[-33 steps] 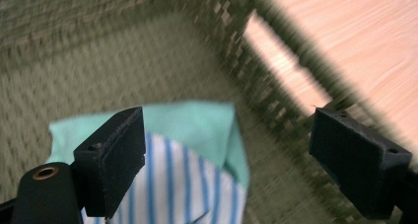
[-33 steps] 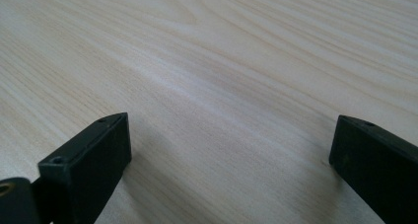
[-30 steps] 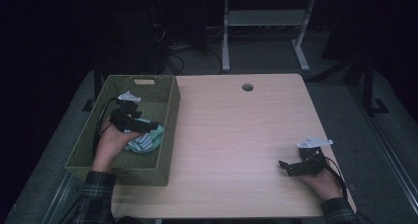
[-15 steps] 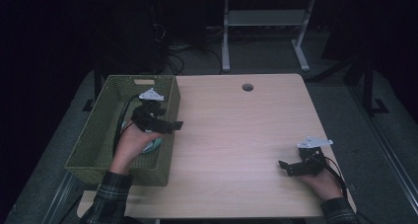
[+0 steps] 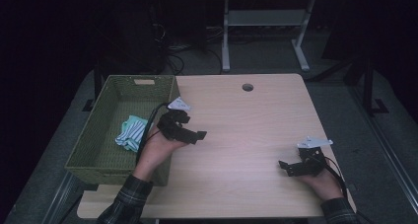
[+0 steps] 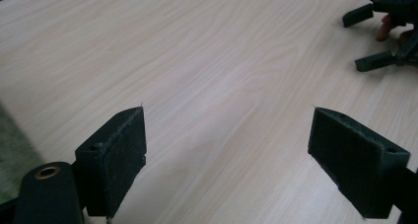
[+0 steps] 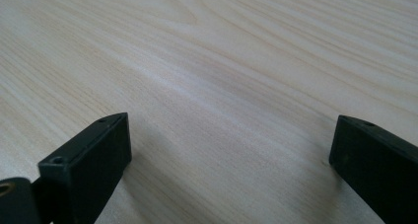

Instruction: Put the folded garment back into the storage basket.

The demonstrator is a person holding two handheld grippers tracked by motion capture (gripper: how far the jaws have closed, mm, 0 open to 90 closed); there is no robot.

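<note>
Both tools, left and right, are held wide open and empty over the counter; the cloth in the basket is seen from the high view.

No readable text, label, brand, number or sign anywhere. Small pale tag on the far rim of the green basket, upper left of the high view: blank or too small to read. Nothing printed on the wooden table, on the striped cloth inside the basket, or on the grey plates atop the left gripper and right gripper. Plain black jaw pads and bare wood grain in both gripper views, no markings.
</note>
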